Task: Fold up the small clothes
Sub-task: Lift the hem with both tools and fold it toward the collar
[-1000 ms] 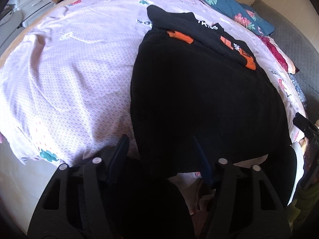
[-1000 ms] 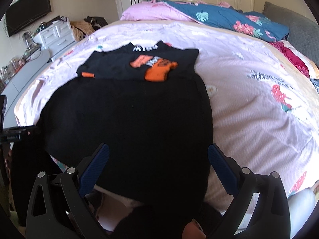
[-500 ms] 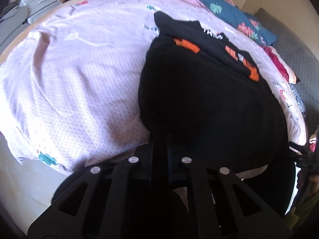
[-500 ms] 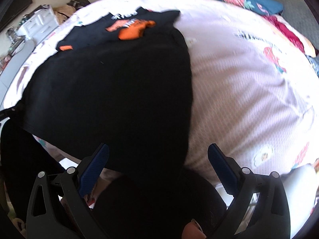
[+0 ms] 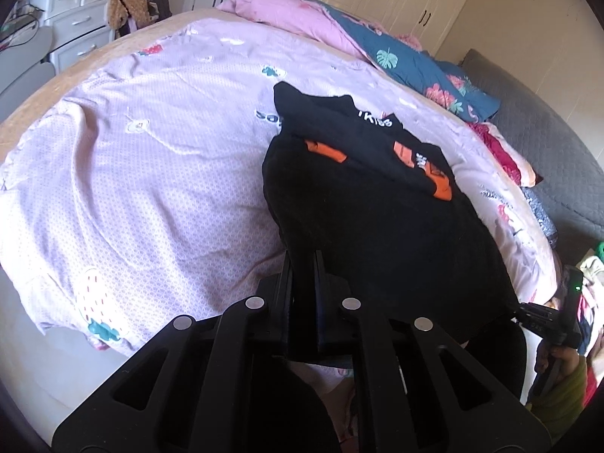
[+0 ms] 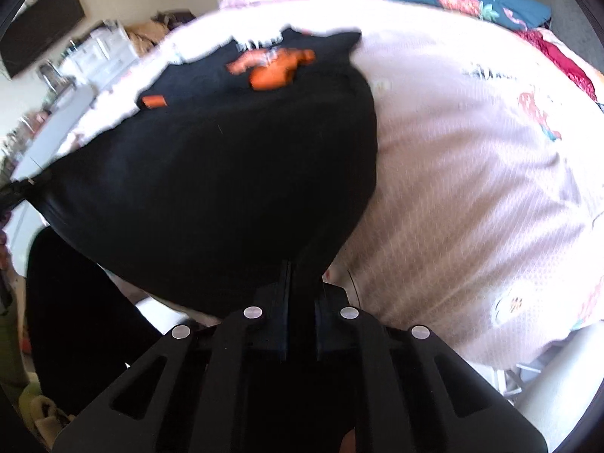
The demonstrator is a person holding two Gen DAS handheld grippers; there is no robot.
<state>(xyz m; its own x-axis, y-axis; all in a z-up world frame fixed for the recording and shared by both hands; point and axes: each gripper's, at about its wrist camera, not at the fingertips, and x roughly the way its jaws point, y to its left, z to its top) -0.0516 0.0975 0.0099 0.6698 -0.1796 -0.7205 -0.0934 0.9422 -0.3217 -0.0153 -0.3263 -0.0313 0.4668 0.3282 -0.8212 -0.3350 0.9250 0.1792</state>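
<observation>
- A black garment [image 5: 377, 226] is spread on the near part of the bed [image 5: 151, 188], and its near hem reaches the bed edge.
- The left gripper [image 5: 302, 264] is closed on the near left corner of this garment; the cloth is clamped between the two fingers.
- The right gripper [image 6: 302, 268] is closed on the near right corner in the same way, and the hem between the two corners looks stretched.
- Beyond it, a black piece with orange patches [image 5: 396, 139] lies flat; whether it belongs to the same garment cannot be told.
- The right wrist view is blurred, so fine detail there is not clear.
- No fold is seen yet in the held garment, so the task is judged to be at an early stage.
- What is left, probably: the near hem must be carried to the far side, laid down and smoothed.
</observation>
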